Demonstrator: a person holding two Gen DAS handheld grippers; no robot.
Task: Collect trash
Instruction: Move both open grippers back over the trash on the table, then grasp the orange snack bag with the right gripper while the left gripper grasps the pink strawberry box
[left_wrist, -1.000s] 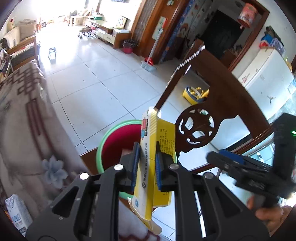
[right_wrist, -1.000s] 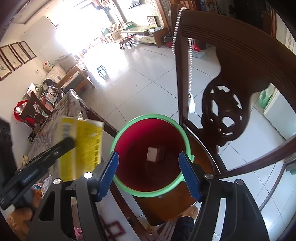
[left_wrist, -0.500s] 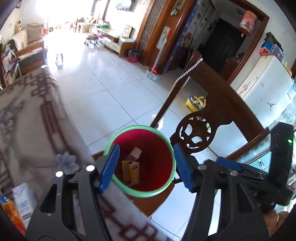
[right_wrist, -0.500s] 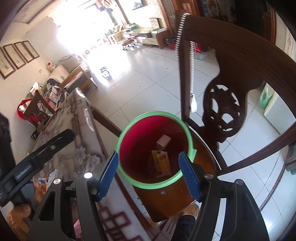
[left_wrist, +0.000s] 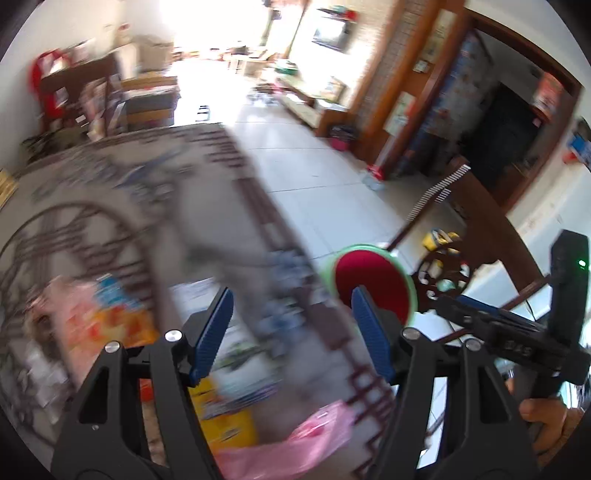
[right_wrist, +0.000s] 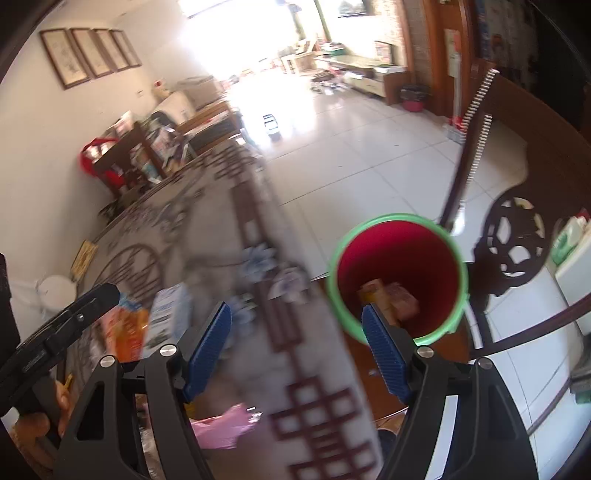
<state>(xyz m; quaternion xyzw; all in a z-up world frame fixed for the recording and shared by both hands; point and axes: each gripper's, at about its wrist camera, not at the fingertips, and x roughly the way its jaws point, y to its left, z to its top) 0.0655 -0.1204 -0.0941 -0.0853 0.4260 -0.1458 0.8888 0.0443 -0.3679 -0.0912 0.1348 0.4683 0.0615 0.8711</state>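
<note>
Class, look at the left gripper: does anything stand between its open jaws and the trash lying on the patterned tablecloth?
Nothing visible does. The left gripper is open and empty, directly over the blurred cartons and the pink plastic bag on the tablecloth. The red bin sits beyond the table edge.

Glossy red plastic bin (right_wrist: 399, 254) with smooth green rim. Dark polished wooden chair (right_wrist: 517, 236), carved. Patterned cloth on table (left_wrist: 110, 206), matt. Shiny pale floor tiles (right_wrist: 351, 158). Ribbed blue pads (left_wrist: 214, 328) on matt black plastic gripper (left_wrist: 291, 328). Thin pink plastic bag (left_wrist: 295, 443).
</note>
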